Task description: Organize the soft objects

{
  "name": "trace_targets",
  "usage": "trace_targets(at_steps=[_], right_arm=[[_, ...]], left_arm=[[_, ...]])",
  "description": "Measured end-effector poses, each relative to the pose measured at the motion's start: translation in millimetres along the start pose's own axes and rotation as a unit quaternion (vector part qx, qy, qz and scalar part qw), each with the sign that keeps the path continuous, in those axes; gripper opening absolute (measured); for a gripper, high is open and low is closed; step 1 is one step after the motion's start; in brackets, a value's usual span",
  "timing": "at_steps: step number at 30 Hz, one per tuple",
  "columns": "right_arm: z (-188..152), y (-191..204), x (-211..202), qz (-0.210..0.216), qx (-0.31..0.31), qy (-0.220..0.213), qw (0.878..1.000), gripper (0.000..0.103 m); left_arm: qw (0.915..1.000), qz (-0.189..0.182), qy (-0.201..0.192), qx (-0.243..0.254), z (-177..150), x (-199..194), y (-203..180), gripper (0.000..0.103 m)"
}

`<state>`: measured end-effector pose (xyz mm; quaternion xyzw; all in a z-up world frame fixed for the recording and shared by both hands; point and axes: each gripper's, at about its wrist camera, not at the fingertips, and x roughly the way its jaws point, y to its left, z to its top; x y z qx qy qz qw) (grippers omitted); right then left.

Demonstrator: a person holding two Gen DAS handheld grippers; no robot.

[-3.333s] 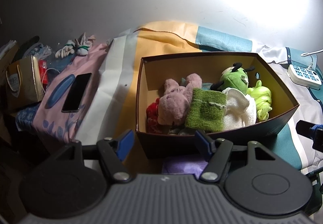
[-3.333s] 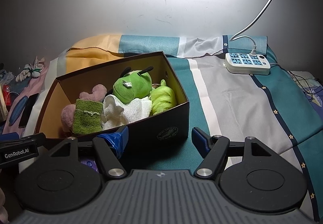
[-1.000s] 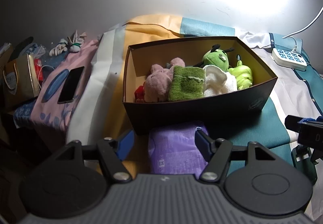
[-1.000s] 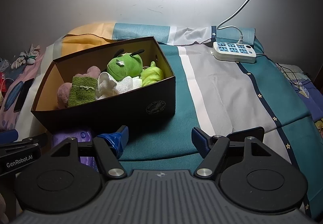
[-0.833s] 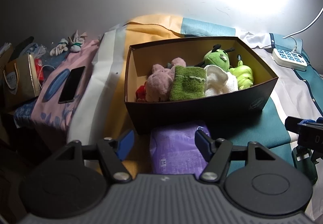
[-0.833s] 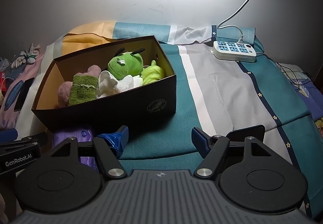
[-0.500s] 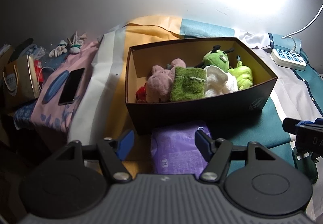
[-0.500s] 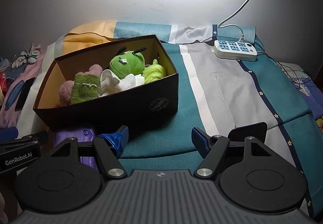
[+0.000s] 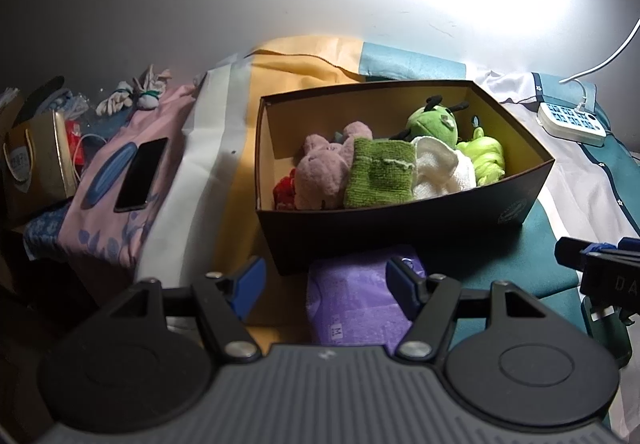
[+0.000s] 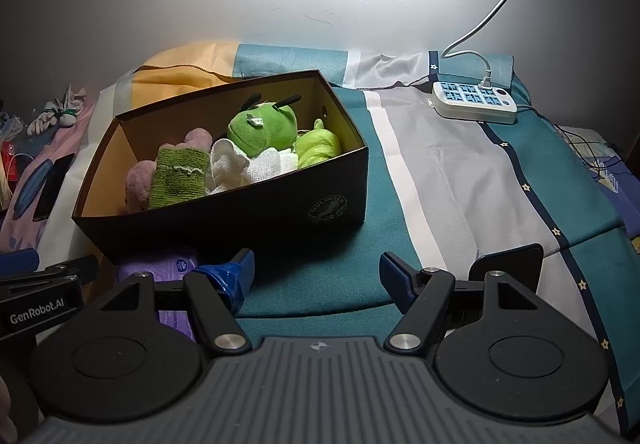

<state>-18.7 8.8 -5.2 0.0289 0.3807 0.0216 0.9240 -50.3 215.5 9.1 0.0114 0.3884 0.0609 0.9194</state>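
A dark box (image 9: 400, 220) (image 10: 240, 220) stands on the bed. It holds a pink plush (image 9: 320, 172), a green knitted cloth (image 9: 378, 174) (image 10: 176, 176), a white cloth (image 9: 438, 170) (image 10: 256, 164), a green plush toy (image 9: 434, 122) (image 10: 262, 128) and a lime-yellow soft item (image 9: 486, 156). A purple soft pack (image 9: 352, 300) (image 10: 160, 268) lies on the bed just in front of the box. My left gripper (image 9: 324, 280) is open above the pack, not touching it. My right gripper (image 10: 316, 276) is open and empty over the teal sheet, right of the pack.
A black phone (image 9: 141, 174) lies on the pink cloth at the left, beside a gold gift bag (image 9: 36, 164) and white gloves (image 9: 132, 96). A white power strip (image 10: 474, 102) with its cable sits at the back right. A dark flat object (image 10: 508, 268) lies behind my right finger.
Both grippers have drawn back from the box since 3.3 s ago, so the purple pack now shows in front of it. In the last second almost nothing has moved.
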Motion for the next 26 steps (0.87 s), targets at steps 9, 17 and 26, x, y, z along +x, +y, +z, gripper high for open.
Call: trace_targets(at_steps=[9, 17, 26], right_arm=[[1, 3, 0, -0.001, 0.0, -0.004, 1.0, 0.055], [3, 6, 2, -0.002, 0.0, -0.005, 1.0, 0.055], [4, 4, 3, -0.003, 0.003, -0.006, 1.0, 0.055]], left_arm=[[0.9999, -0.014, 0.005, -0.007, 2, 4, 5, 0.068], [0.9995, -0.028, 0.005, -0.012, 3, 7, 8, 0.068], [0.9993, -0.028, 0.0, -0.024, 5, 10, 9, 0.063]])
